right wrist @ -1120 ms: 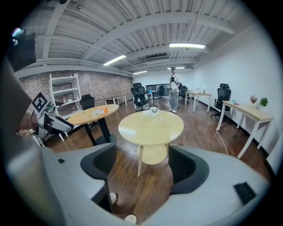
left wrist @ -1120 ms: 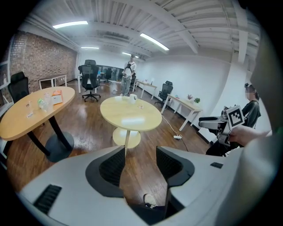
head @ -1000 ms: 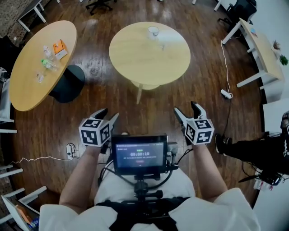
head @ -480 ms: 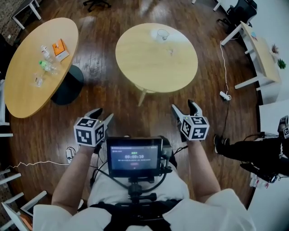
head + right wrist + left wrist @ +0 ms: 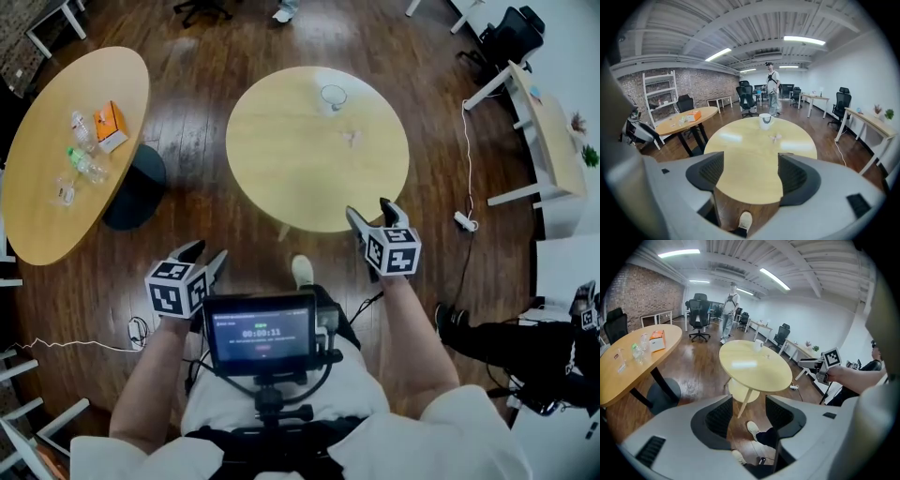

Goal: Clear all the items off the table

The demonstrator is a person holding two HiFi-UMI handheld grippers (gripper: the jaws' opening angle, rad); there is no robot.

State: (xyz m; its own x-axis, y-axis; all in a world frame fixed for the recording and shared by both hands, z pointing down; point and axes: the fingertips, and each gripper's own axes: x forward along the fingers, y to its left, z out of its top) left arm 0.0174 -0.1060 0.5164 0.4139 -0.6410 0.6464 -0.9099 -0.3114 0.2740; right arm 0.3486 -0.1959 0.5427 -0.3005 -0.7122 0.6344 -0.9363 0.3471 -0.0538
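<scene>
Wooden-floor office; round table [image 5: 300, 187]: white cup [image 5: 332, 96] at far rim. Left gripper [image 5: 206, 251], right gripper [image 5: 369, 208] gape empty; overreach may topple cup.

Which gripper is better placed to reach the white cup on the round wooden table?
Right. The right gripper, jaws open, is at the near edge of the round wooden table, facing the white cup. The left gripper hangs back, over the floor.

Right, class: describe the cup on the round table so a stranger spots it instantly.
Take the round table mid-floor. Near its far edge stands a white cup, the only upright thing there; the small pale scrap nearby lies low.
</scene>
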